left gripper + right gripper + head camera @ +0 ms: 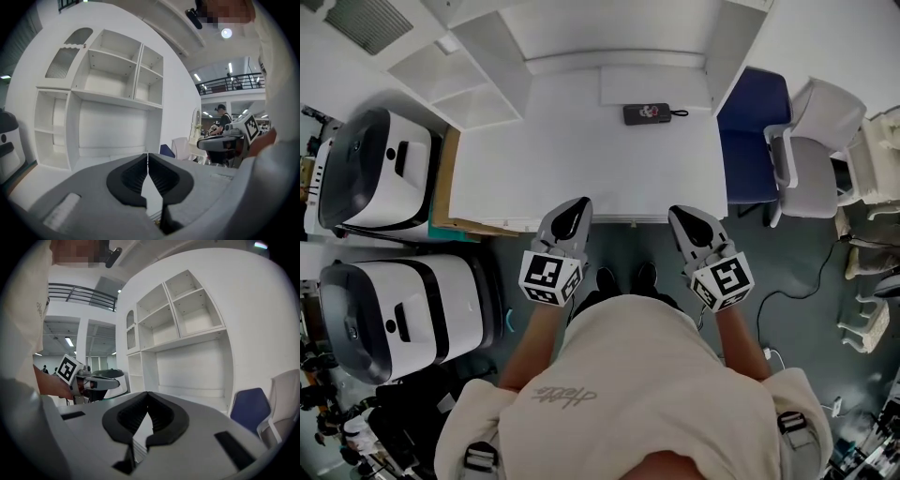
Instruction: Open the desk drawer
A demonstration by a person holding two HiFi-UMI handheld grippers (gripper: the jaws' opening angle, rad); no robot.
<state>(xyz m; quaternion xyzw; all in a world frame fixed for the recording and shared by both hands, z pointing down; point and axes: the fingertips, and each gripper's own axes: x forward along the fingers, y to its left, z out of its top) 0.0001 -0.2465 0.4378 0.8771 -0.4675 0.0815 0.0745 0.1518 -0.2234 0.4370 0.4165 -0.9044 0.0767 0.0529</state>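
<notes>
Head view: the white table (581, 141) lies ahead, with a black handheld device (648, 113) toward its back. The left gripper (577, 203) and right gripper (682, 215) hover at its front edge, well apart from each other. The drawer front is hidden from above and is judged to sit under that edge, between the two. Left gripper view: the jaws meet at the tips with nothing between them, and a white shelf unit (112, 93) stands beyond. Right gripper view: the jaws are likewise closed and empty. Assessment: the drawer is probably a rigid, light panel on runners that slides straight with modest resistance. Take hold at its handle or lower lip near centre, so it does not rack. The jaws must part first.
</notes>
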